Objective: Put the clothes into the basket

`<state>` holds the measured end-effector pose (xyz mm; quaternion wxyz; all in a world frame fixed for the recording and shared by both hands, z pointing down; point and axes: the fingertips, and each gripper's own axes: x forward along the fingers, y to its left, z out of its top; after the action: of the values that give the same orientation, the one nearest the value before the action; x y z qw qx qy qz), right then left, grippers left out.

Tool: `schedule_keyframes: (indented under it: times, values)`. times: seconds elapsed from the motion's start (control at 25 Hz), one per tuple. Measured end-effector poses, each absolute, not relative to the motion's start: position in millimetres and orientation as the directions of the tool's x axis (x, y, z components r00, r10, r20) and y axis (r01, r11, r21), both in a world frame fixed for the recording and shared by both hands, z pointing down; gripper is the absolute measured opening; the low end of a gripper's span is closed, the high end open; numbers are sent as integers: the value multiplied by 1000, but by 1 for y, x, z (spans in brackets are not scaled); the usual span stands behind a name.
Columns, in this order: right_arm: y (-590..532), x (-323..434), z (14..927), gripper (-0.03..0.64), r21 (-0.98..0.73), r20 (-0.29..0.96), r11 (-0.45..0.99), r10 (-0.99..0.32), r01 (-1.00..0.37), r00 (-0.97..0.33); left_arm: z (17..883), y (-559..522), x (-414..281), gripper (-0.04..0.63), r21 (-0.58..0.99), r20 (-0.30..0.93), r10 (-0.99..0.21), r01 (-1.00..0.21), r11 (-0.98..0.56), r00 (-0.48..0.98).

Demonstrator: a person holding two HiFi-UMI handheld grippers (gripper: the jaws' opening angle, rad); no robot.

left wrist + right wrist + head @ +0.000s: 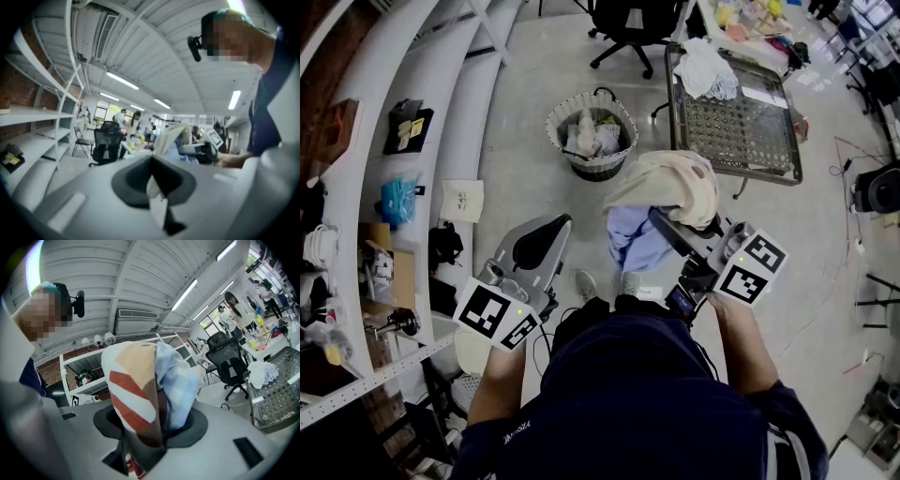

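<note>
- The clothes [667, 190], a cream striped piece and a pale blue one, hang bunched at the centre of the head view, clamped between the jaws of the right tool [664, 223].
- The basket [598, 169] stands on the floor, up and left of the bundle, so the carry likely runs that way.
- The left tool [551, 228], lower left, has its jaws together and carries nothing.
</note>
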<state>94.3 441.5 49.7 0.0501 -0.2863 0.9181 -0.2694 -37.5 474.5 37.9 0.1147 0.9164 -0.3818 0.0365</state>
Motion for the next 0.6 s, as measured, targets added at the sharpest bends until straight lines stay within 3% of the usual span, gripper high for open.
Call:
schedule_keyframes:
  times: [0.6]
  values:
    - [427,137,53,209,-544,39,686,-554,-483,-832,42,464,-10,5,169,170,-719,-739,-652,673]
